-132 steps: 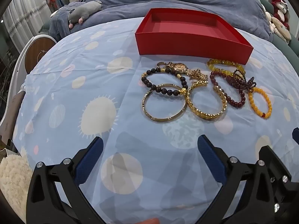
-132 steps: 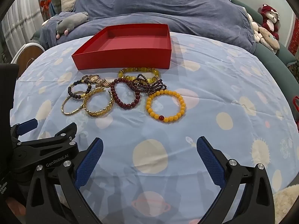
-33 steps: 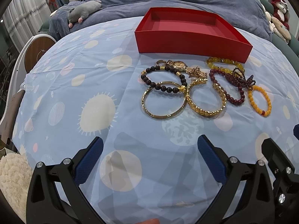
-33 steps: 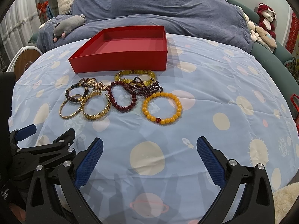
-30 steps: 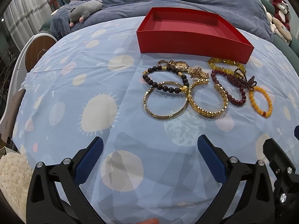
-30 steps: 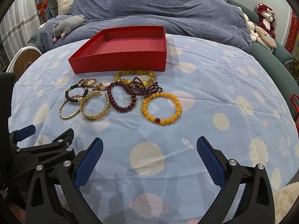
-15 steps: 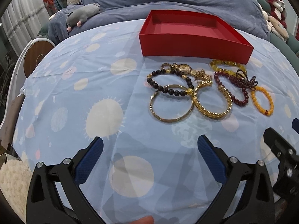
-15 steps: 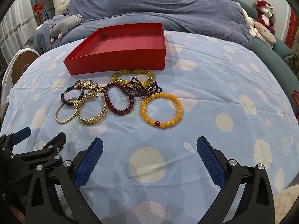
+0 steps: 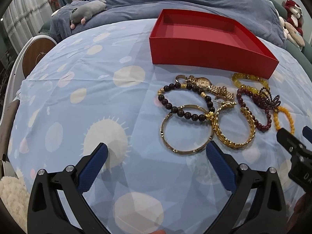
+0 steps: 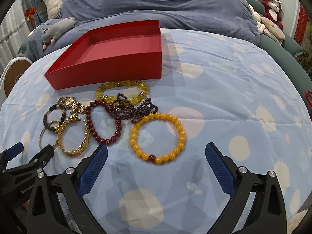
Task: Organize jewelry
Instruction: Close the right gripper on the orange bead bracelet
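Change: both grippers are now closer to the jewelry than a moment ago.
Right gripper (image 10: 156, 156): jaws wide open, empty, just before the orange bead bracelet (image 10: 158, 135).
Left gripper (image 9: 156, 157): open, empty, near the gold bangle (image 9: 186, 129).
Red box (image 10: 109, 66): empty behind the pile; sorting not started.

A grey plush toy (image 9: 85, 12) lies on the blue blanket (image 10: 175, 5) behind the patterned sheet (image 9: 78, 97)

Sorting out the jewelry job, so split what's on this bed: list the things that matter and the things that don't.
For the job: red tray; orange bead bracelet; dark red bead bracelet; gold chain bangle; plain gold bangle; gold watch.

Just lying about: grey plush toy; red plush toy; blue duvet.
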